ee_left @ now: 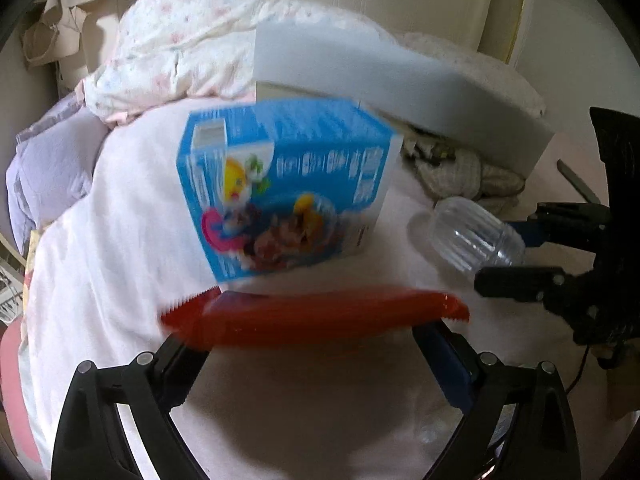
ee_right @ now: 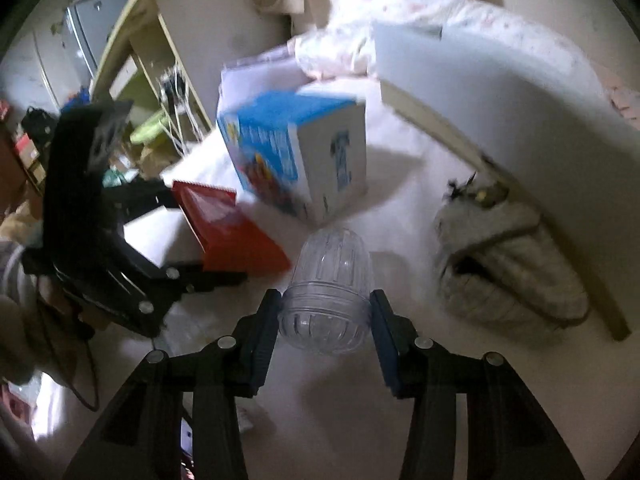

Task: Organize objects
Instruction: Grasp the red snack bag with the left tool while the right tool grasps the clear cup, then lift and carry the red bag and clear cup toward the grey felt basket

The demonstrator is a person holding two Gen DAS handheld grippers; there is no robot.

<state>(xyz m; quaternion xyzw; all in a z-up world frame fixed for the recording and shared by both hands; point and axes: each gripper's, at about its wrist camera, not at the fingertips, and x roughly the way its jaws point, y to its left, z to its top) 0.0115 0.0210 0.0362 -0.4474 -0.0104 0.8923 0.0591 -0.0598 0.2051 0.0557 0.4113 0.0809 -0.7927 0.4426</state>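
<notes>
Left wrist view, left to right: left gripper (ee_left: 316,344) has its jaws spread wide, clamped on the two ends of a flat red plastic snack packet with serrated edges (ee_left: 312,320), which spans straight across the gap between the fingertips. Ahead of the jaws, just past the packet, a blue cardboard box with cartoon print (ee_left: 288,188) stands tilted on the white blanket-covered bed (ee_left: 100,260). Farther ahead and right of the jaws a grey flat board (ee_left: 384,76) lies over a cream knitted fabric item (ee_left: 460,176). To the right of the jaws, the right gripper (ee_left: 516,244) comes in from the side, its jaws closed around a clear ribbed plastic jar (ee_left: 472,236).

Right wrist view, left to right: the left gripper (ee_right: 204,232) is off to the left of the jaws, the red packet (ee_right: 228,232) held across its tips. The blue box (ee_right: 296,156) sits ahead, slightly left of the jaws. The right gripper (ee_right: 324,312) has its jaws about half open, blue pads pressed on both sides of the clear jar (ee_right: 328,292), which lies lengthwise pointing forward, between the fingertips. Knitted item (ee_right: 508,272) is right of the jaws, with the grey board (ee_right: 500,100) beyond it. Motion blur throughout.
</notes>
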